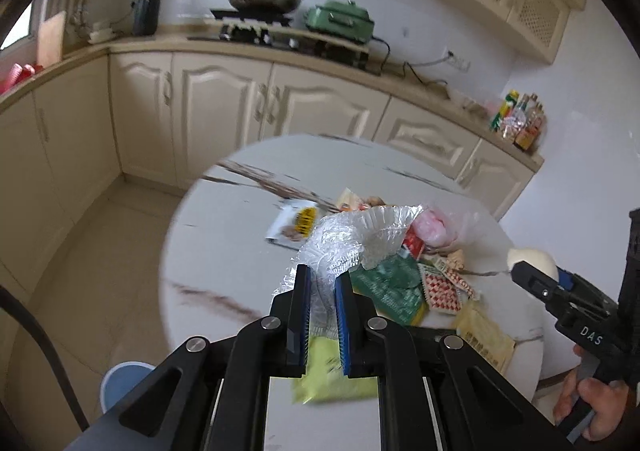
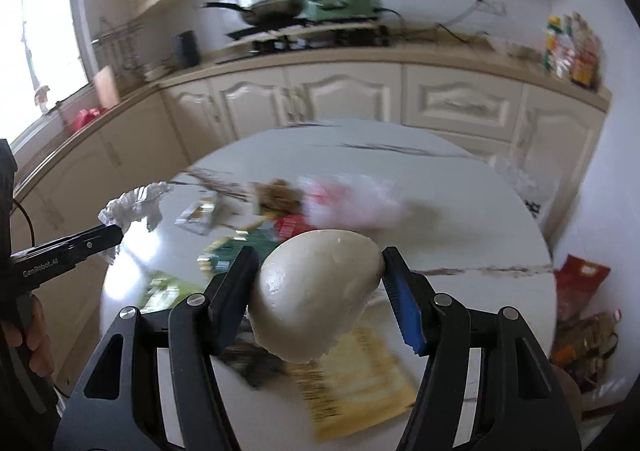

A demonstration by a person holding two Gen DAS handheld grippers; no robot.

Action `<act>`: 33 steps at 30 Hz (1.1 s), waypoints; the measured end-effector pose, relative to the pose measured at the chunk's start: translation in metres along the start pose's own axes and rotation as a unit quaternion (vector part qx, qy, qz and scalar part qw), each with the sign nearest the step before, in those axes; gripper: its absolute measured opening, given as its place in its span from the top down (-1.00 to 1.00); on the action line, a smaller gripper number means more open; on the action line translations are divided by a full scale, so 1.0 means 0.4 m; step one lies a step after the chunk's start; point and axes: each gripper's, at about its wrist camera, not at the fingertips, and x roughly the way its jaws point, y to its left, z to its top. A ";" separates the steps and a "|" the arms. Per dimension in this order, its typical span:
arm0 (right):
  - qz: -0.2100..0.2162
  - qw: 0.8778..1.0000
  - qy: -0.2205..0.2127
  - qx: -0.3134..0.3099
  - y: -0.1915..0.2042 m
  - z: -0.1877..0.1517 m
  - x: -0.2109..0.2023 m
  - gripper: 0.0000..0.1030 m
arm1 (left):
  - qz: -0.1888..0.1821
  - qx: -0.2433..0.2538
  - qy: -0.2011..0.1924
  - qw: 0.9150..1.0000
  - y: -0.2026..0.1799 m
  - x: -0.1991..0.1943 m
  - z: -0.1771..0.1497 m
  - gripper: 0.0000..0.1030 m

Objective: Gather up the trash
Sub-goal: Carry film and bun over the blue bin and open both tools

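The left tool is clamped on a crumpled sheet of foil, silvery and pleated along its rim, with a clear plastic film bunched up in it; the foil stands lifted above the round white counter, and from the right wrist view it shows as a ragged, shiny wad at the tip of that tool. The right tool has its jaws set wide and pressed on both sides of a steamed bun, smooth, pale cream and roughly egg-shaped, with a torn, uneven underside; it too is held up off the counter. Below both, the rest of the trash lies in a loose heap near the middle of the counter: a green printed wrapper, a red-and-white checked packet, a pink plastic bag, a yellow-green packet and a tan paper bag at the near edge.
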 end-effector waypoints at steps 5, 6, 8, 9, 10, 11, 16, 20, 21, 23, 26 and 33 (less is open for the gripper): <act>0.056 0.997 -0.004 -0.051 0.186 0.012 -0.003 -0.18 | 0.033 -0.021 -0.023 0.999 0.115 -0.150 -0.061 0.85; 0.065 0.996 -0.003 -0.059 0.218 0.011 0.001 -0.18 | 0.041 -0.025 -0.025 0.999 0.136 -0.169 -0.073 0.85; 0.090 0.992 0.000 -0.083 0.312 0.006 0.014 -0.18 | 0.058 -0.035 -0.029 0.997 0.187 -0.221 -0.102 0.85; 0.101 0.990 0.004 -0.096 0.360 0.000 0.023 -0.18 | 0.065 -0.044 -0.031 0.996 0.221 -0.251 -0.121 0.85; 0.112 0.988 0.007 -0.106 0.404 -0.008 0.032 -0.18 | 0.072 -0.050 -0.032 0.996 0.246 -0.277 -0.137 0.85; 0.127 0.985 0.010 -0.118 0.456 -0.015 0.043 -0.18 | 0.082 -0.057 -0.034 0.994 0.276 -0.302 -0.156 0.85; 0.178 0.968 0.037 -0.174 0.690 -0.077 0.103 -0.18 | 0.129 -0.102 -0.018 0.986 0.431 -0.383 -0.264 0.85; 0.202 0.953 0.065 -0.217 0.844 -0.161 0.168 -0.18 | 0.158 -0.146 0.026 0.976 0.547 -0.389 -0.363 0.85; 0.205 0.949 0.073 -0.229 0.879 -0.186 0.189 -0.18 | 0.161 -0.159 0.041 0.973 0.576 -0.379 -0.393 0.85; 0.206 0.941 0.095 -0.253 0.944 -0.242 0.247 -0.18 | 0.175 -0.168 0.069 0.968 0.614 -0.360 -0.434 0.85; 0.204 0.933 0.142 -0.260 1.003 -0.315 0.354 -0.18 | 0.172 -0.186 0.111 0.961 0.665 -0.309 -0.502 0.84; 0.168 0.924 0.233 -0.253 1.035 -0.452 0.588 -0.18 | 0.173 -0.210 0.195 0.942 0.764 -0.187 -0.612 0.83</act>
